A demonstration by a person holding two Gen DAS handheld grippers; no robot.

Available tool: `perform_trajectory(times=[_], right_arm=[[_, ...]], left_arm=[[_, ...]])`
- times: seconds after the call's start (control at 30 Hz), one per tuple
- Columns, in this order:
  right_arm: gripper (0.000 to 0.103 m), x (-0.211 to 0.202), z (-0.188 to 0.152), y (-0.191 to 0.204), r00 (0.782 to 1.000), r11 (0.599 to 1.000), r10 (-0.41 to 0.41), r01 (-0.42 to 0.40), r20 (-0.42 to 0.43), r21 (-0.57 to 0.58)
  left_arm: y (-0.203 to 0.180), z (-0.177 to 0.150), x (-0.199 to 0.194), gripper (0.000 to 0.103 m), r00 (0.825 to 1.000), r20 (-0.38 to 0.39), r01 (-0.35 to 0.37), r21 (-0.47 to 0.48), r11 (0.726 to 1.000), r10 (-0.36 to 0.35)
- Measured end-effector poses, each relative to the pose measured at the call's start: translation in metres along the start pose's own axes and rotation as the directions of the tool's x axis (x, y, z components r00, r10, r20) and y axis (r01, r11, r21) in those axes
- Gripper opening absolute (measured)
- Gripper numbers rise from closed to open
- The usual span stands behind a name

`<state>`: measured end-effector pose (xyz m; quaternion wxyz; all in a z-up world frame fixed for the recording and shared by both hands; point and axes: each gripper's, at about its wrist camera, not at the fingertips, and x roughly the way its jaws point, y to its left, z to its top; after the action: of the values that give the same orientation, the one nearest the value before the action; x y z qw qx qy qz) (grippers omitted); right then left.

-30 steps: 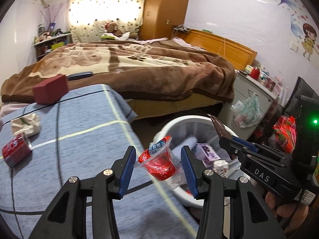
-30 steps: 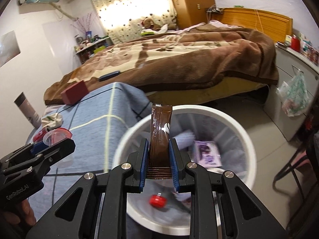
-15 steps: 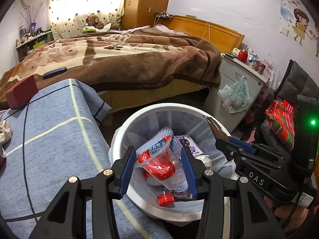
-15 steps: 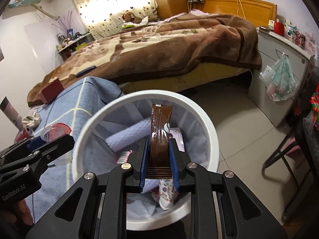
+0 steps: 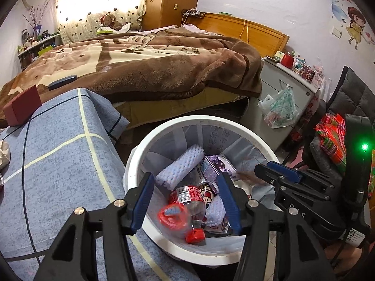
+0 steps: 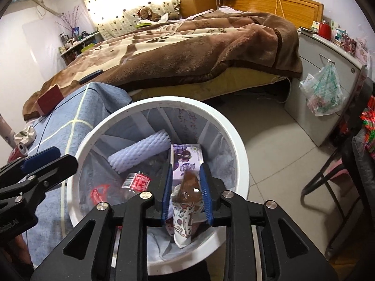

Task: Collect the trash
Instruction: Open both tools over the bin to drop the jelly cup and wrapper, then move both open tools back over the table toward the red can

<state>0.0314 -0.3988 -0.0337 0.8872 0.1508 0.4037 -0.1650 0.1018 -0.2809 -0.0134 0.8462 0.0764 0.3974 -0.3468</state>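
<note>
A white trash bin (image 5: 140, 149) stands on the floor beside the blue-covered table (image 5: 58, 164); it also shows in the right wrist view (image 6: 234, 135). My left gripper (image 5: 187, 194) is open above the bin, and the red jelly cup (image 5: 171, 215) is blurred below it among the trash. My right gripper (image 6: 186, 189) is open over the bin, and the brown wrapper (image 6: 191, 187) is blurred between its jaws, falling. In the bin lie a foam net roll (image 6: 140, 149), a purple carton (image 6: 186, 159) and a plastic bottle (image 5: 189, 199).
A red can (image 6: 17, 152) and crumpled paper (image 6: 25, 133) lie on the table's far left, a red box (image 5: 22, 107) at its back. The bed (image 5: 152, 70) stands behind. A grey cabinet with a hanging plastic bag (image 6: 324, 93) and a chair (image 6: 346, 175) stand at right.
Both grippers moved over the bin and opened. The jelly cup dropped from the left gripper into the bin, and the brown wrapper has left the right gripper's grip.
</note>
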Motion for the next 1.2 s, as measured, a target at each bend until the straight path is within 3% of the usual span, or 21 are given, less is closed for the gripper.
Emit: perform_trajectory(times=[0.1,1.2], right_arm=[[0.052,-0.001,0.0,-0.001,1.0,1.0,0.011,-0.011,0.003,0.005],[0.052,-0.022,-0.001,0.052,0.995,0.996,0.071,-0.067,0.073,-0.062]], left_arm=[[0.003,0.0,-0.001,0.062,1.0,0.002,-0.005,-0.01,1.0,0.005],[0.063,-0.019,-0.058,0.064,0.992,0.085,-0.085,-0.11,0.99,0.094]])
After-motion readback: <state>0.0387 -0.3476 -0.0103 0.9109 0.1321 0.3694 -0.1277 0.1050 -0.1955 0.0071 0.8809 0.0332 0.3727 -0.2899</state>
